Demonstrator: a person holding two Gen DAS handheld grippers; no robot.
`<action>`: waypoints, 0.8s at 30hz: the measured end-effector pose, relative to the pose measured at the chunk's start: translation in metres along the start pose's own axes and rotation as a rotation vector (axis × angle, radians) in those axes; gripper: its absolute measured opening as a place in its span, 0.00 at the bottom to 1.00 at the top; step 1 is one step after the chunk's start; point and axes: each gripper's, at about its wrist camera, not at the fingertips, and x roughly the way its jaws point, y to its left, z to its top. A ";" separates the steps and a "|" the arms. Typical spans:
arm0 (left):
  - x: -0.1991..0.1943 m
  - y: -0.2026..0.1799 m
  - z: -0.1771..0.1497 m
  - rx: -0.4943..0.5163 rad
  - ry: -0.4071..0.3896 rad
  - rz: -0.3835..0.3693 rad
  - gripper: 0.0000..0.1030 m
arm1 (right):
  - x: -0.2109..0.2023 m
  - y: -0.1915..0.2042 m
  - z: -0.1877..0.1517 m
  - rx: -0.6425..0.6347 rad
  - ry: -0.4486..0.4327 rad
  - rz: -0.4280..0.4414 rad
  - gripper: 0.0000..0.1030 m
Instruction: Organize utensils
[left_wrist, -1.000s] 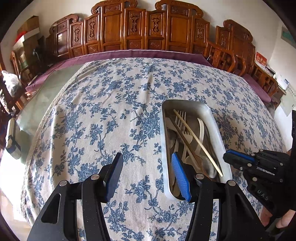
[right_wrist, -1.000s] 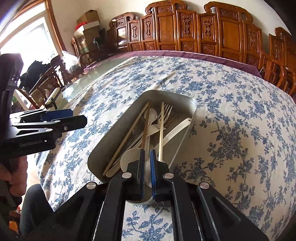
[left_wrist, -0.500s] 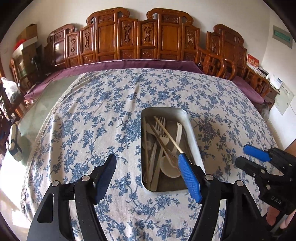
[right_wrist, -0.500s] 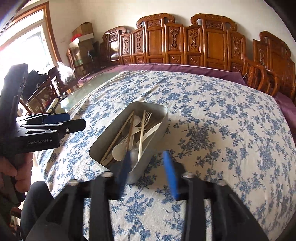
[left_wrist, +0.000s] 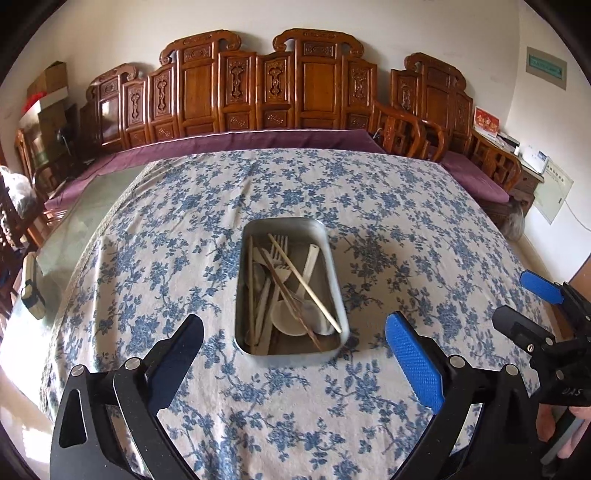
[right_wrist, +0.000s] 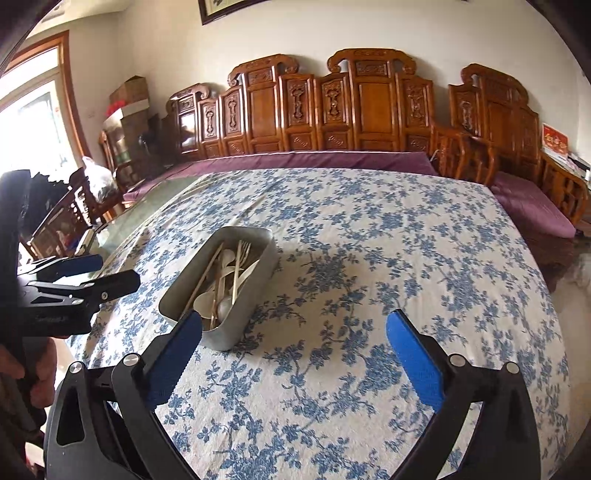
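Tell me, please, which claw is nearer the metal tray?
Left, slightly. The left claw points straight at the metal tray; the right claw sits off to its right. Both claws' jaws have just been opening, empty.

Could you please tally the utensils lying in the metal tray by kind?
Chopsticks: 3
Forks: 2
Spoons: 3
Knife: 1
Total: 9 that can be made out. They overlap in the tray, so more may lie hidden underneath.
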 end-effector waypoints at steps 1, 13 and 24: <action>-0.003 -0.004 -0.002 0.004 -0.003 -0.003 0.92 | -0.005 -0.001 -0.001 0.003 -0.005 -0.011 0.97; -0.062 -0.037 -0.006 0.020 -0.082 -0.007 0.92 | -0.070 -0.006 -0.008 0.020 -0.096 -0.110 0.97; -0.107 -0.047 -0.010 0.010 -0.146 -0.017 0.92 | -0.105 -0.001 -0.014 0.021 -0.141 -0.138 0.97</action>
